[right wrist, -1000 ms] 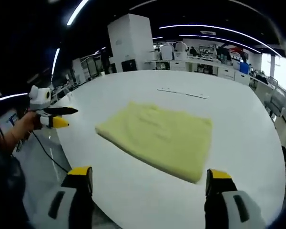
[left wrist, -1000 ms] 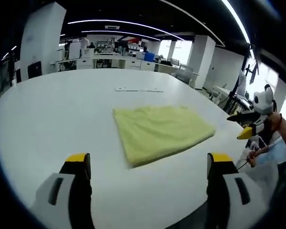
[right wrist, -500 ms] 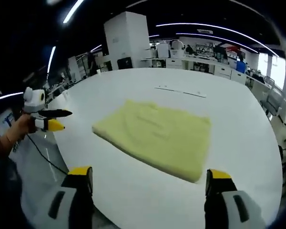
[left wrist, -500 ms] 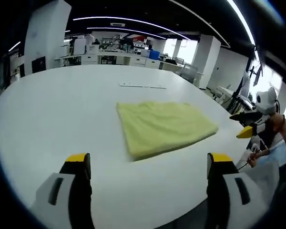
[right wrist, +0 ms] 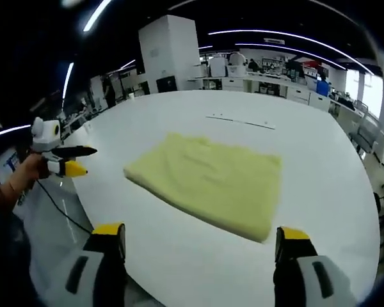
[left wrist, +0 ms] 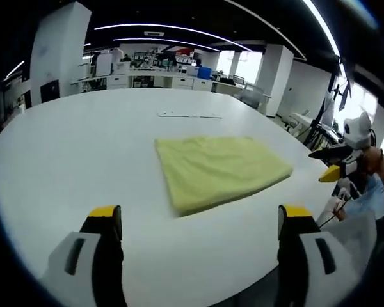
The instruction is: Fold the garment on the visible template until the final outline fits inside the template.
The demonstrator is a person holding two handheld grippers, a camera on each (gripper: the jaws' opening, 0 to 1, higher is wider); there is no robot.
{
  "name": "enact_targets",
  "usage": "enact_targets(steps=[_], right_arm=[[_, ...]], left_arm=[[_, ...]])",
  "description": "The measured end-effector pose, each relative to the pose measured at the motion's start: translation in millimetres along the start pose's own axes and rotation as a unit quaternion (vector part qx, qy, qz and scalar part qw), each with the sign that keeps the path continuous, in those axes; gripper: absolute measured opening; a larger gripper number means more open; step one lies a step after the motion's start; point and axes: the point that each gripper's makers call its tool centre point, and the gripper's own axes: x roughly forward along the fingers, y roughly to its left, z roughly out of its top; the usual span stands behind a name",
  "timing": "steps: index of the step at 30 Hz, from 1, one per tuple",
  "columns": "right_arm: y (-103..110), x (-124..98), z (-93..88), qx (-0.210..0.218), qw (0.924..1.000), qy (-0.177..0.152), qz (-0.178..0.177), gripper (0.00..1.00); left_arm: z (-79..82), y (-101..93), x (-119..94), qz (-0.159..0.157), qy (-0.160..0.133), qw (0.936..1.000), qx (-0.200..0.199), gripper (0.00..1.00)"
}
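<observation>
Lying flat on the white worktop (left wrist: 70, 160), the yellow garment (left wrist: 221, 169) is folded into a rough rectangle, well clear of both sets of tongs. In the left gripper view, the left tongs (left wrist: 198, 220) hang over the near edge of the worktop with jaws spread wide and nothing between them; the right tongs (left wrist: 338, 167) come in from the right, held in a hand, off the worktop's right edge. In the right gripper view, the right tongs (right wrist: 200, 240) are likewise wide apart and empty, with the garment (right wrist: 211, 182) lying beyond them. Two thin strips (right wrist: 240, 121) lie on the worktop far beyond the garment. Office desks (right wrist: 269, 83) stand in the far background.
</observation>
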Motion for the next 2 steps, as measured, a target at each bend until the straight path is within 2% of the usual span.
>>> enact_targets(steps=[2], right_arm=[[-0.5, -0.2, 1.3, 0.000, 1.0000, -0.001, -0.001, 0.98]], left_arm=[[-1.7, 0.0, -0.1, 0.000, 0.003, 1.0000, 0.000, 0.99]])
